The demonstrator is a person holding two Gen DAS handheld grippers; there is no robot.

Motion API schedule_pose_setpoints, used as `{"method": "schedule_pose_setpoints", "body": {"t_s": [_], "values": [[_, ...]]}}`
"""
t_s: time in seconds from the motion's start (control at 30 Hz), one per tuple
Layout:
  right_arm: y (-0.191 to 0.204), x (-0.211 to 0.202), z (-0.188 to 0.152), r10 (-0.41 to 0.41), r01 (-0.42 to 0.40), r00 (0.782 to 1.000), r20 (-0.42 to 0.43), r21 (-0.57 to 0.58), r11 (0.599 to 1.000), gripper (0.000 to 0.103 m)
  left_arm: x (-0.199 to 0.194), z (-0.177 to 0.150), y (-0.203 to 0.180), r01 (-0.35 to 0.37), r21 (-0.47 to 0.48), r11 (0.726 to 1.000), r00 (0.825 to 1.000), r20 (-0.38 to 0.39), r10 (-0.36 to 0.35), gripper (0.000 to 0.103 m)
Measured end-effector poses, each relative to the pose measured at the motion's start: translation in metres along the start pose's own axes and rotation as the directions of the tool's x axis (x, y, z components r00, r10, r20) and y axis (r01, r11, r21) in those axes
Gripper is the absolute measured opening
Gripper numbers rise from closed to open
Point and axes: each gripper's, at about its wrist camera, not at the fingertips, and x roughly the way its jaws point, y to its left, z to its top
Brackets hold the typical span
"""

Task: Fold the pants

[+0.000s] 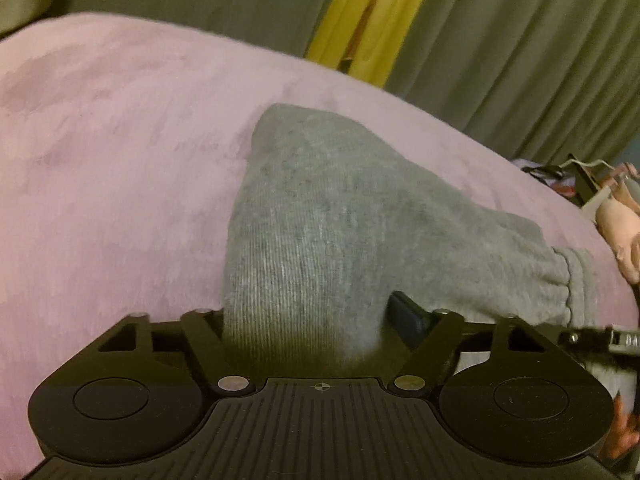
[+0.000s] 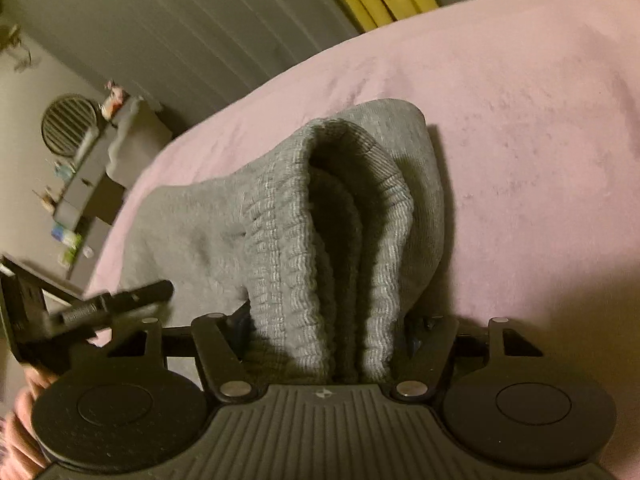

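Observation:
Grey sweatpants point(image 1: 328, 216) lie on a pink bedspread point(image 1: 112, 152). My left gripper point(image 1: 308, 320) is shut on a plain grey fold of the pants, and the cloth rises from its jaws over the bed. My right gripper point(image 2: 324, 332) is shut on the ribbed elastic waistband point(image 2: 320, 220) of the pants point(image 2: 188, 232), which is doubled over between the fingers. The fingertips of both grippers are mostly hidden by cloth. The right gripper shows at the right edge of the left wrist view point(image 1: 600, 340), and the left gripper at the left of the right wrist view point(image 2: 112, 304).
Grey curtains point(image 1: 520, 48) with a yellow strip point(image 1: 360, 20) hang behind the bed. A dark dresser with small items point(image 2: 84, 184) and a round vent point(image 2: 70, 124) stand at the left of the right wrist view. The pink bedspread point(image 2: 520, 140) spreads around the pants.

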Motion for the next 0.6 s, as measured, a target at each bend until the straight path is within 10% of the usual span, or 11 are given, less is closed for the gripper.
{"method": "schedule_pose_setpoints", "body": {"t_s": [0.27, 0.43, 0.6], "values": [[0.007, 0.018, 0.009, 0.024, -0.023, 0.999, -0.027, 0.043, 0.999, 0.093, 0.005, -0.001, 0.002, 0.008, -0.009, 1.0, 1.0, 0.007, -0.008, 0.079], [0.019, 0.009, -0.001, -0.074, 0.074, 0.997, 0.036, 0.004, 0.997, 0.063, -0.003, -0.003, -0.001, 0.009, -0.015, 1.0, 0.999, 0.051, -0.008, 0.057], [0.041, -0.008, 0.004, -0.02, 0.022, 0.995, 0.099, -0.02, 1.0, 0.057, -0.02, 0.005, -0.002, 0.017, -0.046, 0.999, 0.996, 0.088, -0.013, 0.035]]}}
